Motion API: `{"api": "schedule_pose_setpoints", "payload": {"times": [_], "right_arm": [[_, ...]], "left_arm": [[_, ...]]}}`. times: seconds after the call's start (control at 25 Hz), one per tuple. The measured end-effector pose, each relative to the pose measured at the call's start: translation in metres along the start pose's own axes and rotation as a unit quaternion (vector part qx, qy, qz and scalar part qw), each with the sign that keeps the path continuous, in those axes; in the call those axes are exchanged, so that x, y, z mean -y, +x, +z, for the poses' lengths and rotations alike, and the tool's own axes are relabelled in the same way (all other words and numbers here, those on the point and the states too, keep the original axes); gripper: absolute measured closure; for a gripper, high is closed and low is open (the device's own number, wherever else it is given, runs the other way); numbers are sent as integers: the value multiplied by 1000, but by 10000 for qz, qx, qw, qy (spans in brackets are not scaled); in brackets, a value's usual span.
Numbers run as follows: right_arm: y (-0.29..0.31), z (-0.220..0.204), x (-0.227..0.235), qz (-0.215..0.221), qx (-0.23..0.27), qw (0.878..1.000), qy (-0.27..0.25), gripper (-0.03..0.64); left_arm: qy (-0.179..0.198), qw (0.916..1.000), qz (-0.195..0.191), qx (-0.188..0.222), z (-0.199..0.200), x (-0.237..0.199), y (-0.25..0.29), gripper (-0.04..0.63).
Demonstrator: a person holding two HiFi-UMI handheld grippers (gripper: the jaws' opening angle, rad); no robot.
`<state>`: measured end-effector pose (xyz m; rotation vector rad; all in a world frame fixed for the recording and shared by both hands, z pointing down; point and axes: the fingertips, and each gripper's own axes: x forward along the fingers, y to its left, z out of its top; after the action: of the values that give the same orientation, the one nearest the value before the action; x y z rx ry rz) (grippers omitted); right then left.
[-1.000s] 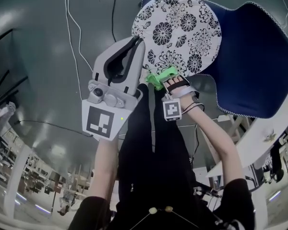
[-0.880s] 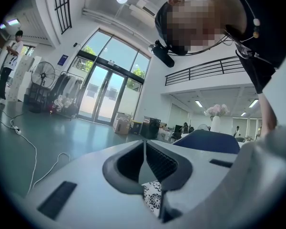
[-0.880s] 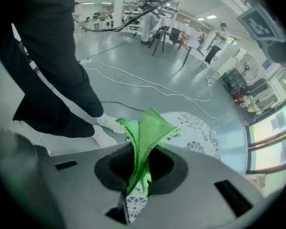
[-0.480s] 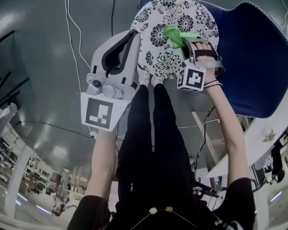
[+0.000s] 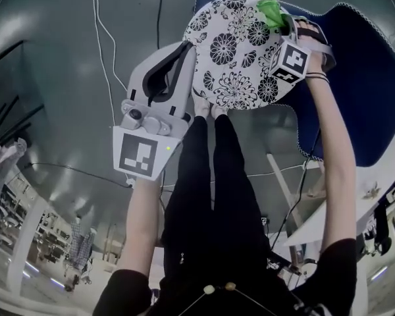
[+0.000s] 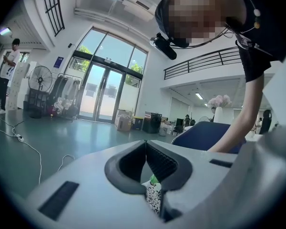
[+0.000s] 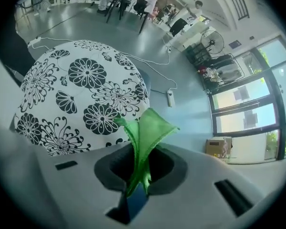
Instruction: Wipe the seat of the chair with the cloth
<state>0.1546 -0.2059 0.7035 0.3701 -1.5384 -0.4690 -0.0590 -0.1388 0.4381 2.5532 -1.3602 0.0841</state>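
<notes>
Right hand-held gripper (image 5: 280,20) slid farther across seat (image 5: 229,48) — clamping cloth (image 5: 270,9).

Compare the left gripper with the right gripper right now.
The right gripper is shut on the green cloth; the left gripper is shut on nothing. In the head view the right gripper is at the far edge of the patterned seat, while the left gripper hangs by its near left edge. Both have their jaws together.
</notes>
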Motion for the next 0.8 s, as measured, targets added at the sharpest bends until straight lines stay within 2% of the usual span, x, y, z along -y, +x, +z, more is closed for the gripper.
{"api": "schedule_pose_setpoints", "payload": {"times": [0.4,0.8], "right_arm": [[6,9,-30,183,48,9995,-234,566],[-35,19,-111,539,312,9971,-441,566]], "left_arm": [[12,9999,-8,-114,-7,-2,-5,589],[-35,10000,-58,34,0,1,-3,589]]}}
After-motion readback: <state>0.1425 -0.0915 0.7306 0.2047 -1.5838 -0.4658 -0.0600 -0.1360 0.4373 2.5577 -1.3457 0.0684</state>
